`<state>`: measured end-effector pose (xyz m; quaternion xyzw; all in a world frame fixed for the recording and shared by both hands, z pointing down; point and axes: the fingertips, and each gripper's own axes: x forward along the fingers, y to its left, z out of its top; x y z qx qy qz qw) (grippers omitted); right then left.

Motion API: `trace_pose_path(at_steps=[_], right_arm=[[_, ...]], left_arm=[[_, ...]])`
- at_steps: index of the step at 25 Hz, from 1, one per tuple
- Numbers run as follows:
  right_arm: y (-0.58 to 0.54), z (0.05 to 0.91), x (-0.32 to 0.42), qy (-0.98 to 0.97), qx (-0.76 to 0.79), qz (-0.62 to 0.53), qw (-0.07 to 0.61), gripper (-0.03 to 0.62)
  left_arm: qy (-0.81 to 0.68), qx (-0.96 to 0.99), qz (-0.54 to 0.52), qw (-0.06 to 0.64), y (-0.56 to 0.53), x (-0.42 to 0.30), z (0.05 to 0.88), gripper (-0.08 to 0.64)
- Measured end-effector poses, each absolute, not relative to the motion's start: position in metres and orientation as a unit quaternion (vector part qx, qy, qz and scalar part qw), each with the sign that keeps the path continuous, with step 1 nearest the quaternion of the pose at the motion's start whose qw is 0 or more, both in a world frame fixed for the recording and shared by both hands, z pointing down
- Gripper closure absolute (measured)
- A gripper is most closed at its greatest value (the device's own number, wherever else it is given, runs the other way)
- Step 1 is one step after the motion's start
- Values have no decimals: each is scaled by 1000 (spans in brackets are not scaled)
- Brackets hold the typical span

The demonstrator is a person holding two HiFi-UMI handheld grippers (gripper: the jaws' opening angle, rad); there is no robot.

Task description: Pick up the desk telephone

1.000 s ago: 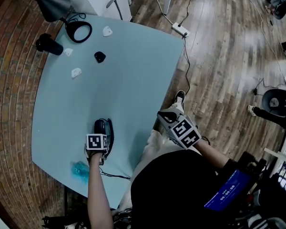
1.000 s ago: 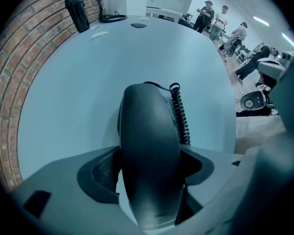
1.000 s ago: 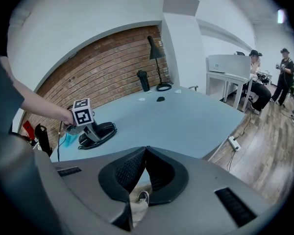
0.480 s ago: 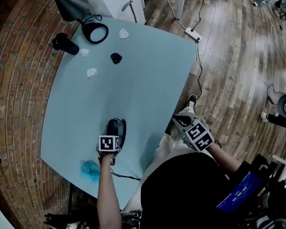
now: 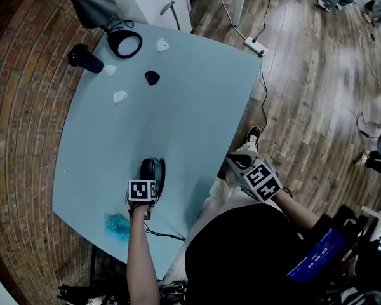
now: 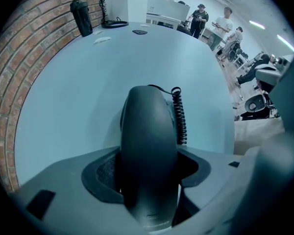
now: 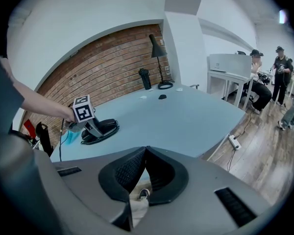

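The black desk telephone (image 5: 154, 169) lies near the front of the pale blue table (image 5: 197, 94). Pointing straight down over it is my left gripper (image 5: 143, 192). In the left gripper view the handset (image 6: 148, 146) stands between the two pads and fills the gap, with the coiled cord (image 6: 180, 116) along its right side. The jaws have just been closing and now press on the handset. My right gripper (image 5: 239, 161) hangs off the table's right edge over my lap, its jaws (image 7: 145, 168) shut on nothing. The right gripper view shows the telephone (image 7: 104, 127) under the left gripper (image 7: 90, 124).
At the far end stand a black desk lamp (image 5: 124, 42), a dark cylinder (image 5: 84, 58), a small black object (image 5: 152, 77) and small white pieces (image 5: 120, 96). A teal object (image 5: 117, 225) lies at the near edge. A power strip (image 5: 254, 46) lies on the wooden floor.
The head view has shifted slightly. The left gripper stays over the telephone and the right gripper stays off the table's edge.
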<state>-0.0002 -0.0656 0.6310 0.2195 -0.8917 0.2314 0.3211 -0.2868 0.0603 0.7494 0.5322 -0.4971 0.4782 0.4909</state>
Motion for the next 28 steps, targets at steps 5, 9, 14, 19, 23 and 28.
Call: trace_pose_path(at_steps=[5, 9, 14, 19, 23, 28], right_arm=[[-67, 631, 4, -891, 223, 232, 321, 587], [-70, 631, 8, -890, 228, 232, 320, 588], [-69, 631, 10, -889, 229, 231, 321, 587], [-68, 628, 8, -891, 227, 226, 320, 587], [-71, 627, 12, -891, 233, 226, 317, 587], [-68, 630, 14, -890, 231, 227, 321, 587]], left_arm=[[-498, 533, 476, 491, 61, -287, 750, 258], [-500, 536, 472, 490, 61, -286, 750, 258], [-503, 539, 467, 488, 61, -286, 749, 259], [-495, 545, 477, 481, 68, -284, 748, 259], [-486, 544, 480, 487, 82, -279, 748, 259], [-487, 544, 484, 483, 94, -278, 741, 261]])
